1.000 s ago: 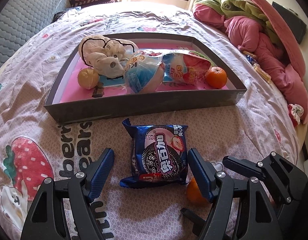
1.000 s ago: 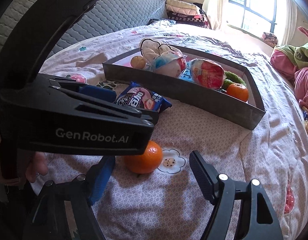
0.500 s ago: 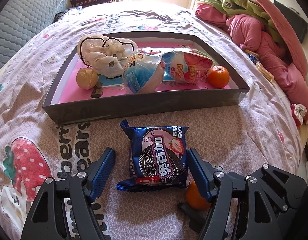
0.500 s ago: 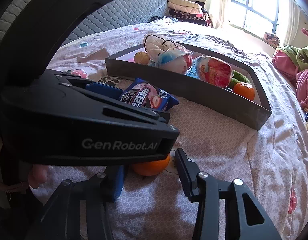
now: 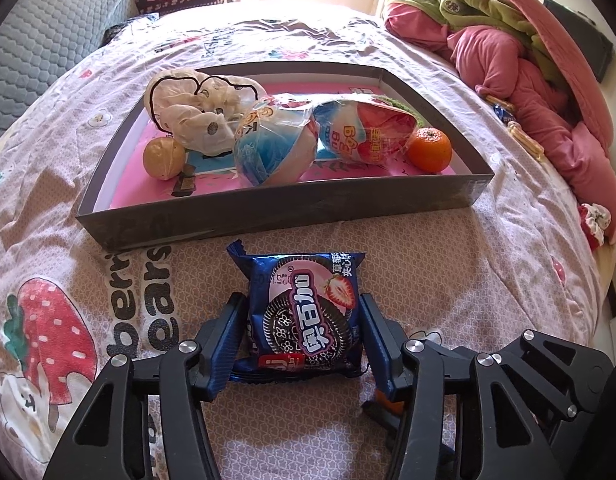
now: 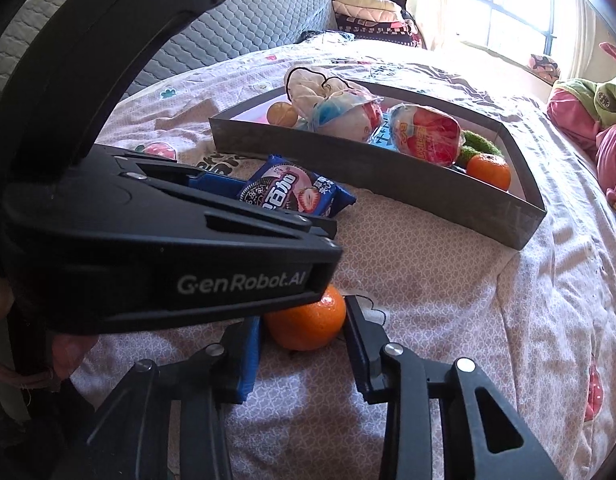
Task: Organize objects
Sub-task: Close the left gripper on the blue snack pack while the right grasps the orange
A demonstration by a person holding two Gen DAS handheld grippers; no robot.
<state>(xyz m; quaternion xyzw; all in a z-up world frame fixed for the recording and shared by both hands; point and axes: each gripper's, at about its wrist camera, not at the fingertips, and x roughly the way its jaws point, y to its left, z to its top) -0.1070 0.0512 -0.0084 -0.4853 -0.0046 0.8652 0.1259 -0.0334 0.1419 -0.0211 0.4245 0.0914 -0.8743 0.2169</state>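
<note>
A shallow grey box [image 5: 268,208] with a pink floor sat on the patterned bedspread [image 5: 448,280]. It held a white drawstring pouch [image 5: 192,108] at the back left, a yellowish round fruit [image 5: 163,158] in front of that, two wrapped snack bags, one blue [image 5: 274,148] and one red [image 5: 364,132], side by side in the middle, and an orange [image 5: 430,149] at the right end, with something green [image 6: 480,145] behind it. The front strip of the floor was bare. The blue cookie packet [image 5: 308,316] lay on the bedspread just in front of the box's near wall; the left gripper [image 5: 302,340] straddled it, jaws closing, blue pads right at the packet's two sides. A second orange [image 6: 306,322] lay beside it between the fingers of the right gripper [image 6: 304,344], whose jaws were closing too, the right finger at the peel and the left pad just beside it. The two grippers crowded each other, the left one's body overhanging the orange. To the right, the bedspread lay open up to the heaped pink bedding [image 5: 540,92].
</note>
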